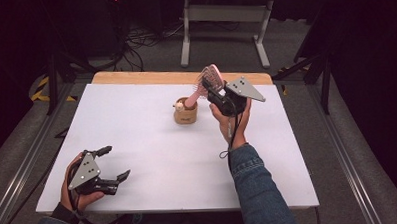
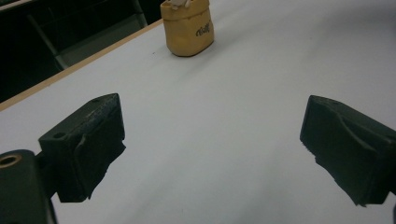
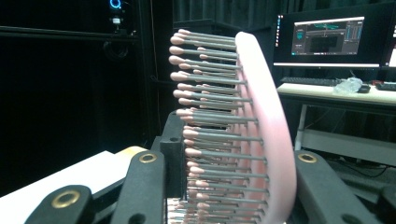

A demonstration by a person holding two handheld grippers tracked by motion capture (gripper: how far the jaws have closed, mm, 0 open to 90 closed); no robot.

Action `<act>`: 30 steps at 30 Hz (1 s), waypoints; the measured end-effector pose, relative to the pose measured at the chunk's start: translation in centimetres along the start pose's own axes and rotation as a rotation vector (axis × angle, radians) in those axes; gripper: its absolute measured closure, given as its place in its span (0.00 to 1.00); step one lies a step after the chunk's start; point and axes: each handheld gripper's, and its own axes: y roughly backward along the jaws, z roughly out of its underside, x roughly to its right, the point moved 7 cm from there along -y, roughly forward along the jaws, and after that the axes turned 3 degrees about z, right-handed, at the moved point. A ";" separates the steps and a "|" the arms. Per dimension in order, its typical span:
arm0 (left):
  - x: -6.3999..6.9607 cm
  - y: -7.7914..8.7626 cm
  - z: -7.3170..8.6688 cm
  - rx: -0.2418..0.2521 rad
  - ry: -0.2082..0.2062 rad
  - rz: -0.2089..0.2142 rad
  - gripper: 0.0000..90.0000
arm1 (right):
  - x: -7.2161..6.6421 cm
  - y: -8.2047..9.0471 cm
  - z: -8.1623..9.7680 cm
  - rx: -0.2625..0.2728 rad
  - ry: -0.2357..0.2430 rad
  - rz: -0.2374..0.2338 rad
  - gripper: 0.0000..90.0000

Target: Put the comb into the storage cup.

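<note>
A pink hairbrush (image 1: 209,82) with grey bristles is clamped by its head in my right gripper (image 1: 213,91), raised over the far middle of the white table (image 1: 147,144); its handle slants down to the small tan wooden holder (image 1: 185,112). Close up, the hairbrush (image 3: 261,135) stands upright between the jaws, bristles pointing left. My left gripper (image 1: 113,164) rests at the near left corner, jaws wide apart and holding nothing. Its own camera shows the left gripper (image 2: 210,154) aimed across bare table at the holder (image 2: 187,28).
A wooden strip edges the table's far side. Beyond it stand a white desk frame (image 1: 226,21) and loose cables on the floor. Metal rails run along both sides. A desk with a monitor (image 3: 331,39) lies behind the brush.
</note>
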 end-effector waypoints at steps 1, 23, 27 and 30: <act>0.0 0.0 0.0 0.000 0.000 0.000 0.09 | 0.0 -0.1 0.2 -0.005 0.001 0.005 0.70; 0.0 0.0 0.0 0.001 -0.003 0.009 0.09 | -0.6 -1.8 3.2 -0.061 -0.025 0.012 0.70; 0.0 0.0 0.0 0.003 -0.001 0.010 0.09 | -0.5 -2.0 3.7 -0.067 -0.041 0.011 0.70; 0.0 0.0 0.0 0.003 0.000 0.011 0.09 | -0.4 -2.2 4.1 -0.071 -0.049 0.016 0.70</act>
